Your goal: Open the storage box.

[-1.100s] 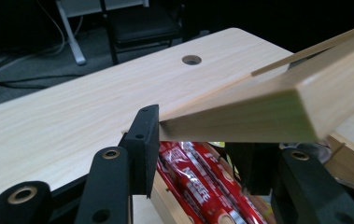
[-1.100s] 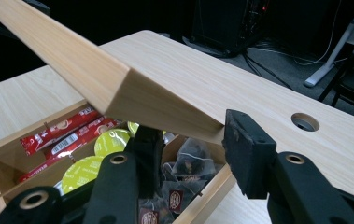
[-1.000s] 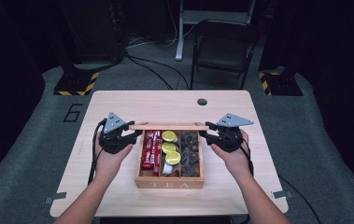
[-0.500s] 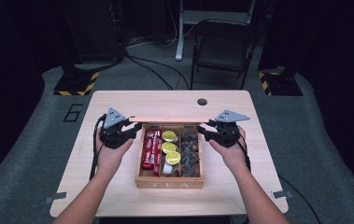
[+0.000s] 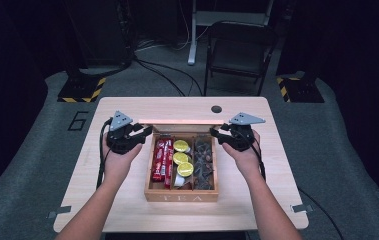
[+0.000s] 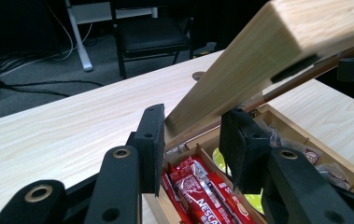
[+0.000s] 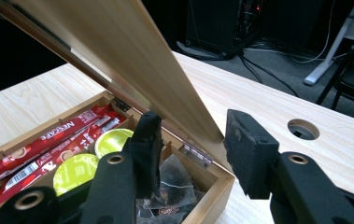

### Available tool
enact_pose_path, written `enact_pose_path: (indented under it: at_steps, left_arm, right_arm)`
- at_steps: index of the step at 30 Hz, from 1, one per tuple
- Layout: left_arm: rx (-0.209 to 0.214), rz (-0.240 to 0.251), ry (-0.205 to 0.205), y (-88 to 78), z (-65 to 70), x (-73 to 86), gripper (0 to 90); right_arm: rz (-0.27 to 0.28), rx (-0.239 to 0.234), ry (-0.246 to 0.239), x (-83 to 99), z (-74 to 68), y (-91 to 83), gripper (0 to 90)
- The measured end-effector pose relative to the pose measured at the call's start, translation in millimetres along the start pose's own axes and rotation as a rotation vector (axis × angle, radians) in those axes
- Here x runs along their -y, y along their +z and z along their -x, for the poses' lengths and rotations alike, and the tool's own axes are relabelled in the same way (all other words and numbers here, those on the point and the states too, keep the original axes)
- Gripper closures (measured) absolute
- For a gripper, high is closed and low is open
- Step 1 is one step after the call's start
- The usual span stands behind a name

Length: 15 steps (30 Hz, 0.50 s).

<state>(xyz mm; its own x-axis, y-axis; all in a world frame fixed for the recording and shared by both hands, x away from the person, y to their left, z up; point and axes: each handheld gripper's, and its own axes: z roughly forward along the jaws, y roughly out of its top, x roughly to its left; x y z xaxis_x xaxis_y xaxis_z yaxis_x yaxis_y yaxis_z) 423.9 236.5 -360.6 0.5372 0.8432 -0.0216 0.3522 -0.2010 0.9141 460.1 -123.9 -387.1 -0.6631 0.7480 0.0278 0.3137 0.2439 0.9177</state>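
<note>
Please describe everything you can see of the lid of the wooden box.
The lid is a flat panel of pale wood, hinged by small metal hinges to the rear wall of the box. It stands raised and tilted, open. Each end lies between one tongs' jaws: left tongs, right tongs. Whether pads touch it is unclear.

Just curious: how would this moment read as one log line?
box: open | lid: raised, edge between both tongs' jaws | left tongs: closing at lid | right tongs: astride lid | contents: sachets, pods
</note>
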Motion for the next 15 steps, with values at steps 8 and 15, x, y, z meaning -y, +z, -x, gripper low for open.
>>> enact_pose_path:
  at_steps: [8,15]
  left_arm:
    - [0.019,0.003,-0.050,-1.7,0.2,7.1,59.2]
    - [0.017,-0.036,-0.056,1.6,1.8,23.6,58.5]
  right_arm:
    - [-0.004,-0.014,0.011,2.8,0.6,0.6,55.1]
    - [-0.021,0.000,-0.004,4.6,-4.1,-1.7,55.3]
